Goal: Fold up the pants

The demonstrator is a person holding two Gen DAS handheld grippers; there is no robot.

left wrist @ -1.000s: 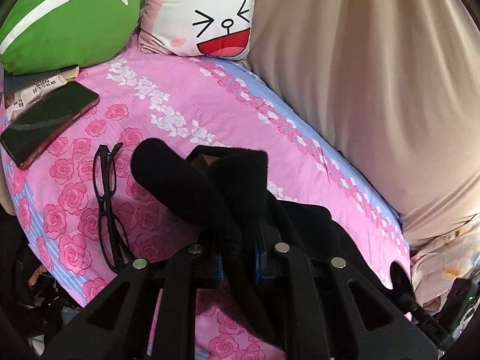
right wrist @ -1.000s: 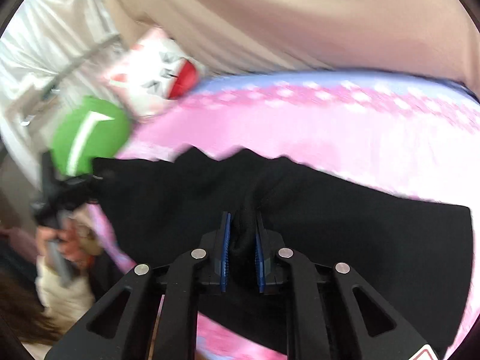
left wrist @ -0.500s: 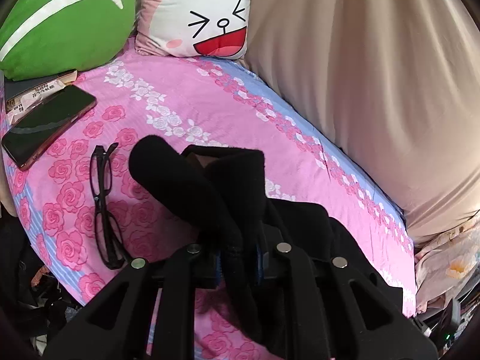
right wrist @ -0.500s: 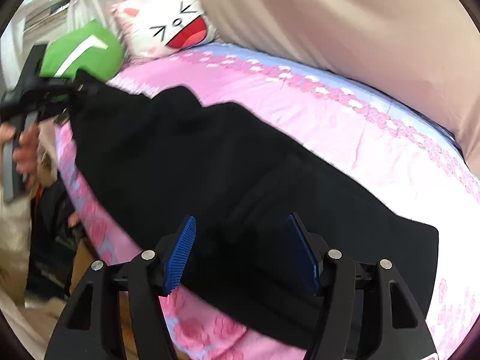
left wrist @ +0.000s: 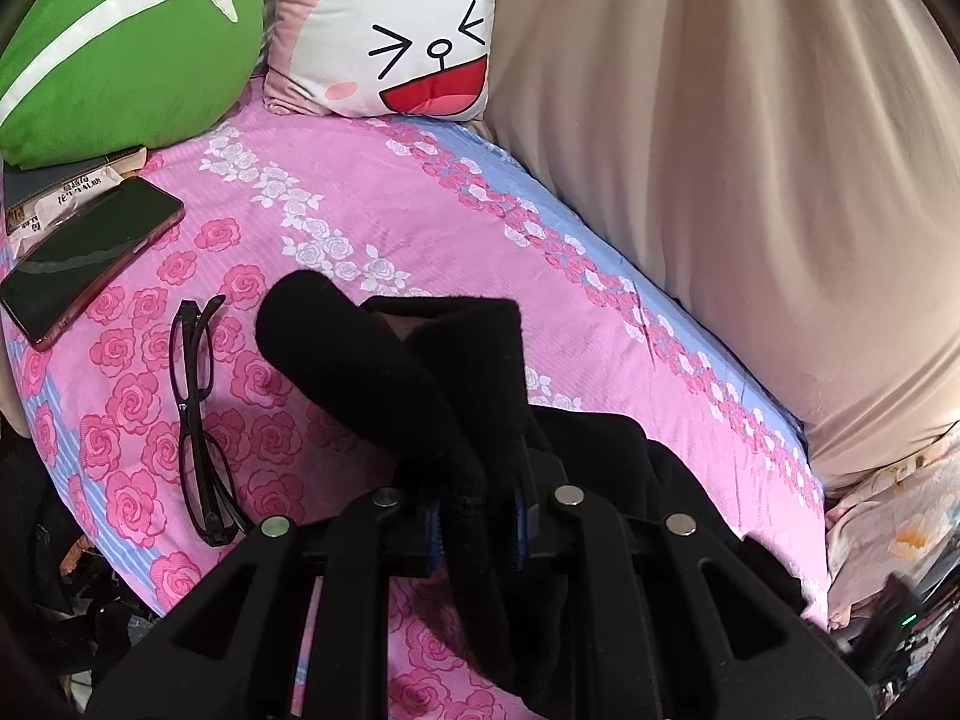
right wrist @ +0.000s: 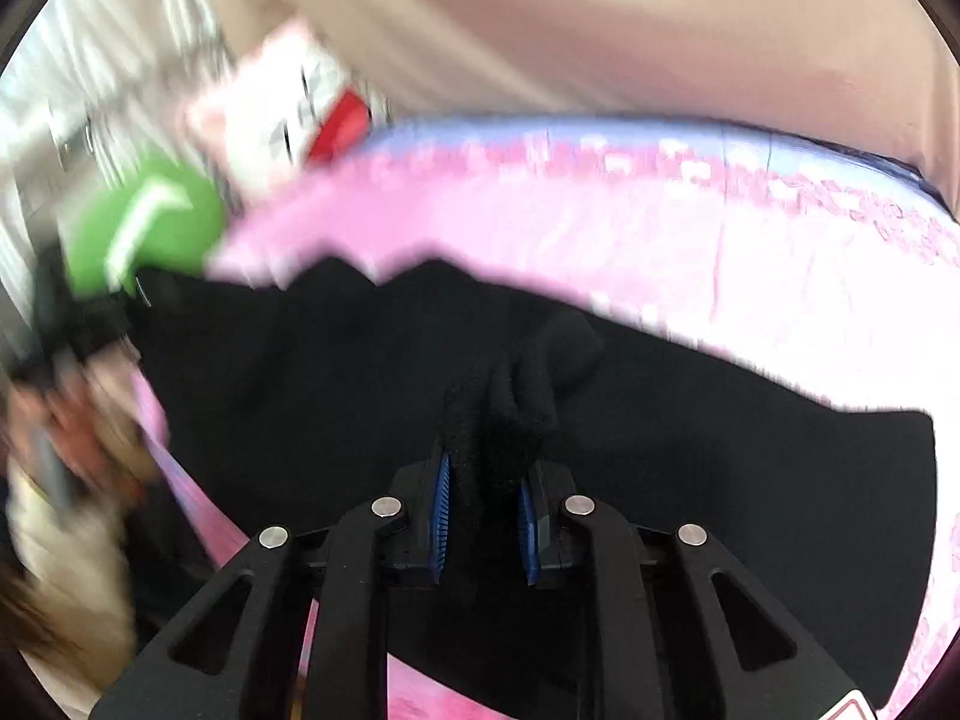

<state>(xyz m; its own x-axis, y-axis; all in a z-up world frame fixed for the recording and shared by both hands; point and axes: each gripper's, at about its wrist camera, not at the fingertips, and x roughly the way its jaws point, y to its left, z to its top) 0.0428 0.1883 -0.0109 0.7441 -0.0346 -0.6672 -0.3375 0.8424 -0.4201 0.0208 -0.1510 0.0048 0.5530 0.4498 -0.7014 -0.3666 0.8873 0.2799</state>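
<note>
The black pants (left wrist: 420, 372) lie on the pink flowered bedsheet (left wrist: 372, 222). My left gripper (left wrist: 477, 522) is shut on a bunched fold of the pants, which sticks up in front of the fingers. In the blurred right wrist view the pants (right wrist: 720, 468) spread dark across the sheet (right wrist: 660, 228). My right gripper (right wrist: 483, 510) is shut on a bunch of the black cloth between its blue pads (right wrist: 443, 504). The other gripper and the hand holding it (right wrist: 66, 360) show at the left, at the far end of the pants.
Black glasses (left wrist: 195, 414) and a phone (left wrist: 84, 252) lie on the sheet left of the pants. A green cushion (left wrist: 120, 42) and a rabbit-face pillow (left wrist: 396, 30) stand at the head. A beige cover (left wrist: 750, 180) rises along the right side.
My right gripper was shut, opened wide half a second ago, and has shut again on a bunch of the pants. The left gripper keeps its hold and has shifted only slightly.
</note>
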